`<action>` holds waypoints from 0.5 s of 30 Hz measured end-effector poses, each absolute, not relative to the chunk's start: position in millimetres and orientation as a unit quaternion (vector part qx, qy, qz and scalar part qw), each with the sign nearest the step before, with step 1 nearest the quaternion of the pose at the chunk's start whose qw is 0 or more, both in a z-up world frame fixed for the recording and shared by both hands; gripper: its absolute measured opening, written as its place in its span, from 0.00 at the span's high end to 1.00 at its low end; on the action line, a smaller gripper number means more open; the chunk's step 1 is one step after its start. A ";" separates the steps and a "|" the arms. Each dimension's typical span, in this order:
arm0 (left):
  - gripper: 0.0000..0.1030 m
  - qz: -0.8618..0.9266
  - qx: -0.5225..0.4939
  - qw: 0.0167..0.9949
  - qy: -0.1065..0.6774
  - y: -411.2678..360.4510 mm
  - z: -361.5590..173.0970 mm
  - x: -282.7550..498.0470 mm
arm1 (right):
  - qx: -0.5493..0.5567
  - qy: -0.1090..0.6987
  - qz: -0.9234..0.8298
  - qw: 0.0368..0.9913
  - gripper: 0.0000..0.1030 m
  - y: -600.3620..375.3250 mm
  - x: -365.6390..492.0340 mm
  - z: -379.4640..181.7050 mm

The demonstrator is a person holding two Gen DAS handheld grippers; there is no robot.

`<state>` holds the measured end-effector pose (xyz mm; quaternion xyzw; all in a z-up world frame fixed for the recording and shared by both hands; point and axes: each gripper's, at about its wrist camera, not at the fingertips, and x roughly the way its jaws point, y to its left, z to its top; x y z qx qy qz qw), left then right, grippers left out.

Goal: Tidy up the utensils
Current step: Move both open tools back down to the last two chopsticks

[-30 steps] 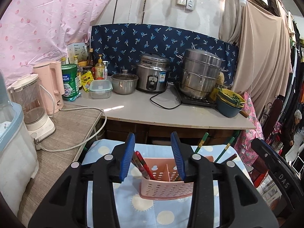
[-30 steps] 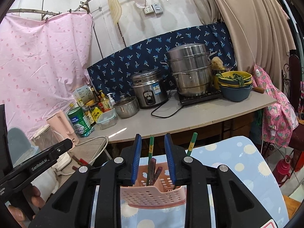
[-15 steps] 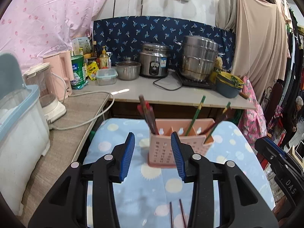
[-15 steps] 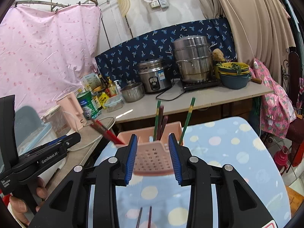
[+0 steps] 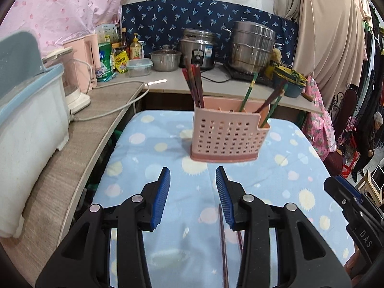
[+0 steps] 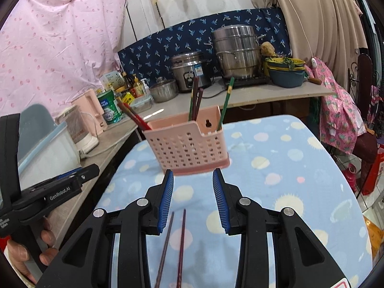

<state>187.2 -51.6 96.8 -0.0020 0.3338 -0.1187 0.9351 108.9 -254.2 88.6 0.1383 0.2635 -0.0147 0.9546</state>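
We hold our left hand-held gripper [image 5: 192, 187] with its blue-padded jaws spread wide and nothing between them, hovering above the surface [image 5: 148, 148] with its blue cloth of pale suns and dots. Our right hand-held gripper [image 6: 192, 187] is likewise spread wide and holds nothing. Beneath and between the right jaws lie two dark loose chopsticks [image 6: 175, 240] flat on the cloth, side by side and pointing away from us; in the left wrist view they show just inside the right-hand finger. Beyond both grippers the pink utensil holder [image 5: 226, 135] stands upright on the cloth, its perforated wall facing us. In its left end a bundle of red and dark chopsticks [image 5: 193, 84] leans leftward; green-handled chopsticks [image 5: 248, 88] and darker ones lean rightward from the other compartments. Behind the holder runs a counter carrying a rice cooker [image 5: 198, 48], a steel steamer pot [image 5: 253, 45] and a pink kettle [image 5: 87, 55].
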 end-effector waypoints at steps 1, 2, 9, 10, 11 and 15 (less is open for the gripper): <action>0.63 -0.118 -0.002 0.934 0.338 -50.4 93.7 184.4 | 0.137 0.268 -0.015 0.954 0.68 -253.3 104.6 84.1; 0.63 -0.119 -0.002 0.932 0.343 -48.6 89.5 180.5 | 0.134 0.274 -0.015 0.952 0.68 -251.4 99.3 78.9; 0.63 -0.120 0.007 0.917 0.381 -36.5 51.6 151.8 | 0.134 0.315 -0.009 0.940 0.68 -244.1 72.5 46.4; 0.63 -0.120 0.008 0.915 0.386 -35.1 46.5 148.4 | 0.132 0.320 -0.008 0.938 0.68 -242.4 68.8 41.8; 0.63 -0.120 0.009 0.913 0.390 -33.6 42.0 145.0 | 0.131 0.327 -0.006 0.936 0.68 -240.1 64.9 37.1; 0.63 -0.115 0.007 0.904 0.412 -26.1 22.7 131.0 | 0.118 0.344 0.001 0.931 0.68 -227.6 51.6 18.6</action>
